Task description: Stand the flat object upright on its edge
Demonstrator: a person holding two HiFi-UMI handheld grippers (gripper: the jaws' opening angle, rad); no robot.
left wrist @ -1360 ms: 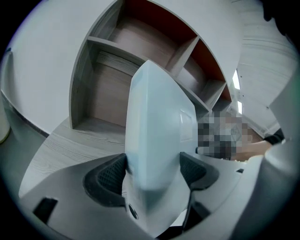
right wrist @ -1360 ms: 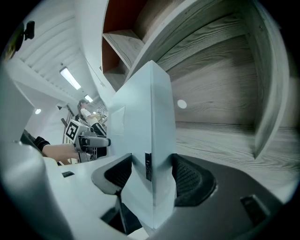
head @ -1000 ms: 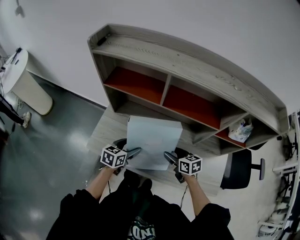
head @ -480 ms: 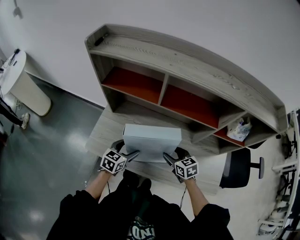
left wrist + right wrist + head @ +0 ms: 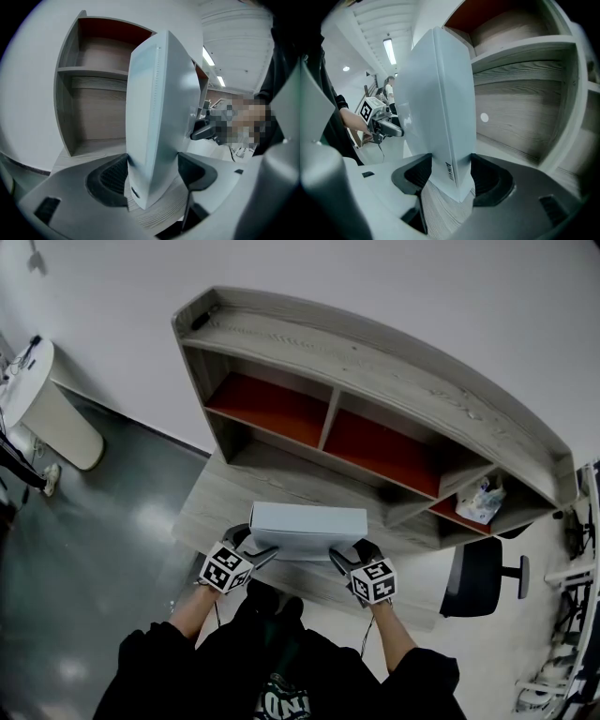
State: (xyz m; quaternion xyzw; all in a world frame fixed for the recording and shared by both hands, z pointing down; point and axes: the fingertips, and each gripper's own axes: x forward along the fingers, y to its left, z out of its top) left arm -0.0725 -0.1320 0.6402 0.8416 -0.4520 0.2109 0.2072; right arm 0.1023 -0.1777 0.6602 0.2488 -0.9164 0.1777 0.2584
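Office-type room. Grey wood-grain desk [image 5: 220, 498] under the right gripper [image 5: 339, 557], red-backed shelf unit [image 5: 375, 357] just ahead of it, black swivel chair [image 5: 483, 577] to its right; strip ceiling lights [image 5: 388, 50] overhead, white wall [image 5: 422, 296] beyond.

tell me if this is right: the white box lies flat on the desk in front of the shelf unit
Not flat: the white box stands upright on its edge on the desk in front of the shelf unit, as the right gripper view shows.
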